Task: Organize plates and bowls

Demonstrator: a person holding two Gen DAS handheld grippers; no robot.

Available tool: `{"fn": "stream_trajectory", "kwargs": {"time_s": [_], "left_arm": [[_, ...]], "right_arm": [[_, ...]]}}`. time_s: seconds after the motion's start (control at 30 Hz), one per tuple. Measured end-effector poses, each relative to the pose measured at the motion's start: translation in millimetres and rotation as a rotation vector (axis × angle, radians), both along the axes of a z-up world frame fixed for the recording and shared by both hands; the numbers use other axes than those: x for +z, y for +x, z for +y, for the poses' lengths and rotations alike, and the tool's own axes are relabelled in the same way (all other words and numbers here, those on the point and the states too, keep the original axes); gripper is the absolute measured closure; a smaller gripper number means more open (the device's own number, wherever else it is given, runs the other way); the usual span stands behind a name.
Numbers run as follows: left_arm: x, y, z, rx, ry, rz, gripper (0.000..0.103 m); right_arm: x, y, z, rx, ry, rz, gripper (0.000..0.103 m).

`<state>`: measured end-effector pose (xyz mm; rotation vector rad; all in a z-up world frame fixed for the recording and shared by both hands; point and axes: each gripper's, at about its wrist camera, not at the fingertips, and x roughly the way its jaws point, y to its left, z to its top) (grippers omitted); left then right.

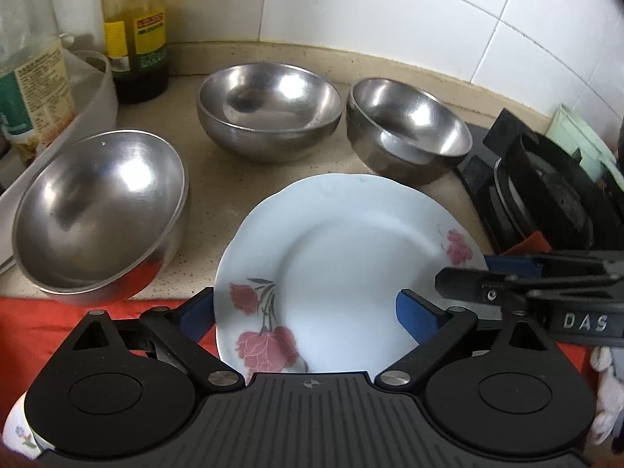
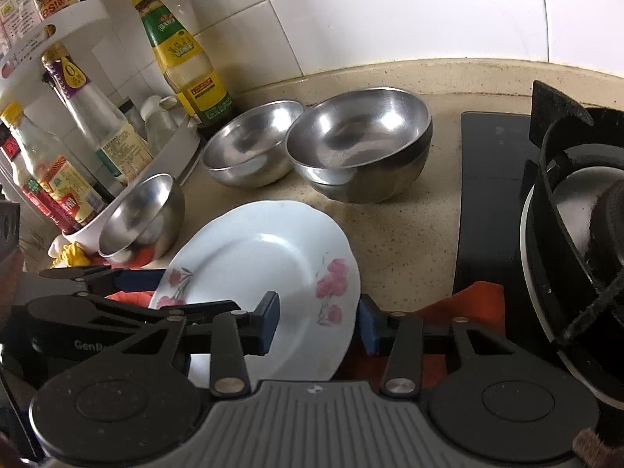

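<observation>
A white plate with pink flowers is held tilted above the counter, also in the right wrist view. My left gripper is open, one finger on each side of the plate's near left rim. My right gripper is open too, its jaws straddling the plate's right rim. Three steel bowls stand on the counter: a tilted one at the left, a wide one at the back, and a stacked pair at the right.
A gas stove with a black pan support lies to the right. Sauce bottles and a white rack line the left wall. An orange cloth covers the near counter edge. A patterned dish shows at the bottom left.
</observation>
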<state>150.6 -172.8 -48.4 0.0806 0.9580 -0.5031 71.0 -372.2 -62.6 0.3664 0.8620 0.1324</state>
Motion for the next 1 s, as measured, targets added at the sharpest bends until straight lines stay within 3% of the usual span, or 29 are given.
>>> {"fn": "stream_trajectory", "kwargs": {"time_s": [0.3, 0.6, 1.0], "left_arm": [[16, -10, 3, 0.024, -0.023, -0.029, 0.005], [39, -30, 11, 0.055, -0.03, -0.11, 0.003], [53, -57, 47, 0.166, -0.027, -0.145, 0.002]], "right_arm": [[9, -6, -3, -0.032, 0.039, -0.003, 0.062], [25, -14, 5, -0.031, 0.058, -0.025, 0.062], [39, -13, 38, 0.063, 0.07, -0.028, 0.062]]}}
